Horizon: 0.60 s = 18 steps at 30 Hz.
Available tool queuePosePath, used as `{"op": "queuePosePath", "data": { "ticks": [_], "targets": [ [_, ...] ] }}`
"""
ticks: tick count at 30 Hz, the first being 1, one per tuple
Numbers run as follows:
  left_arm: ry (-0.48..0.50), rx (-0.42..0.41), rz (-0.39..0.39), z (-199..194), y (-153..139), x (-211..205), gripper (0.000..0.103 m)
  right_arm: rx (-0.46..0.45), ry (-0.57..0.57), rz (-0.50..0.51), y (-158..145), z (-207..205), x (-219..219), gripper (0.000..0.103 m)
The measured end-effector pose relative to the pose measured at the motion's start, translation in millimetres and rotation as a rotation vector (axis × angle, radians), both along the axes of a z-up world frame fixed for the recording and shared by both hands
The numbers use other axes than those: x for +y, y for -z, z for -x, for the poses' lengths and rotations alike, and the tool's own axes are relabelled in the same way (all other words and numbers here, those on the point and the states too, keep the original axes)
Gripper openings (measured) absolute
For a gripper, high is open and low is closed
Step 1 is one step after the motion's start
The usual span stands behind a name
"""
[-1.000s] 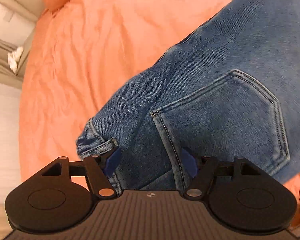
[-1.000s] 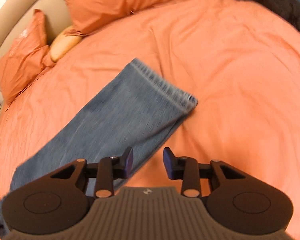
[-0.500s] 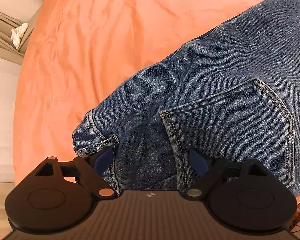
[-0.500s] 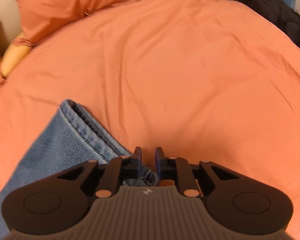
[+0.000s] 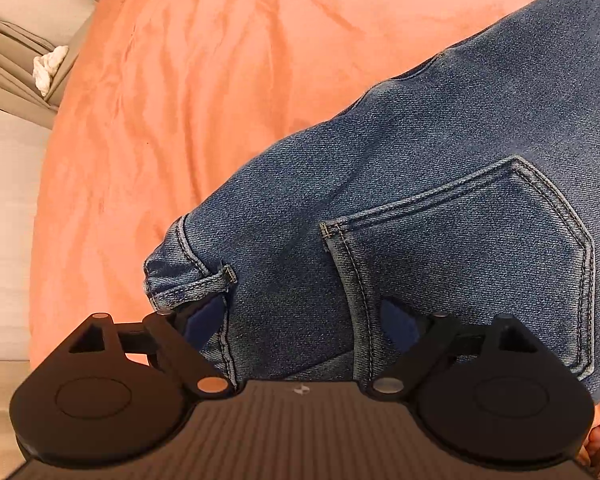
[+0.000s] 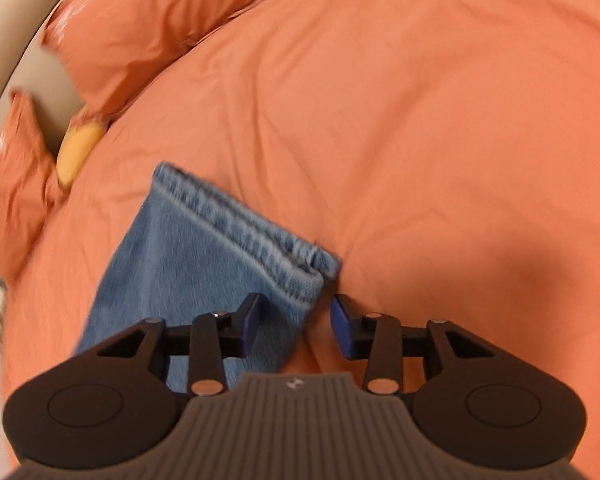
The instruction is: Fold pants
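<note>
Jeans lie flat on the orange bed, legs apparently stacked w/ lengthwise fold done, cross-folds left; left gripper jaws just opened wide over waistband, right gripper just opening, straddling hem, neither clamped.

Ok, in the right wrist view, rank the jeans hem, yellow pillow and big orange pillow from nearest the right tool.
1. Jeans hem: just ahead of the right tool.
2. Yellow pillow: far left.
3. Big orange pillow: top left, farthest.
</note>
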<state>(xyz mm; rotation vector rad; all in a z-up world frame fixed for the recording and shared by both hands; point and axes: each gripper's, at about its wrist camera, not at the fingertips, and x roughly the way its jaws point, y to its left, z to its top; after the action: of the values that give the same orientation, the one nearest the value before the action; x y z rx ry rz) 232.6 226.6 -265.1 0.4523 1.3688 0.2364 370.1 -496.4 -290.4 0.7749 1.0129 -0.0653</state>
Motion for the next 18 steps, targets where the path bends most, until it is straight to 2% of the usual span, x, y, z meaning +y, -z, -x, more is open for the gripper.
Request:
{"op": "queuePosePath", "data": {
  "ticks": [1,3,5,6,7,13,18],
  "targets": [
    [-0.004,-0.004,-0.003,0.9,0.4,-0.5,0.103,0.002,0.032,-0.026,4.1,-2.3,-0.6,0.042],
    [-0.008,-0.01,-0.008,1.6,-0.4,-2.0,0.103,0.002,0.076,-0.047,5.5,-4.7,0.7,0.042],
    [-0.015,-0.013,-0.011,4.7,3.3,-2.2,0.103,0.0,0.084,-0.038,2.1,-5.3,2.2,0.032],
    [-0.019,-0.013,-0.009,5.1,2.7,-1.4,0.103,-0.011,0.084,-0.04,-2.9,-3.2,1.6,0.019],
    [-0.024,-0.011,-0.007,5.4,2.8,-0.6,0.103,-0.029,0.078,-0.036,-11.1,-1.2,2.3,0.015],
    [-0.01,-0.003,-0.024,2.2,1.2,-6.0,0.103,-0.122,0.037,0.104,-92.6,14.8,24.8,0.011],
    [0.022,-0.03,-0.004,6.4,-6.8,-12.8,0.1,-0.277,0.037,0.229,-179.5,73.1,33.5,0.01]
  ]
}}
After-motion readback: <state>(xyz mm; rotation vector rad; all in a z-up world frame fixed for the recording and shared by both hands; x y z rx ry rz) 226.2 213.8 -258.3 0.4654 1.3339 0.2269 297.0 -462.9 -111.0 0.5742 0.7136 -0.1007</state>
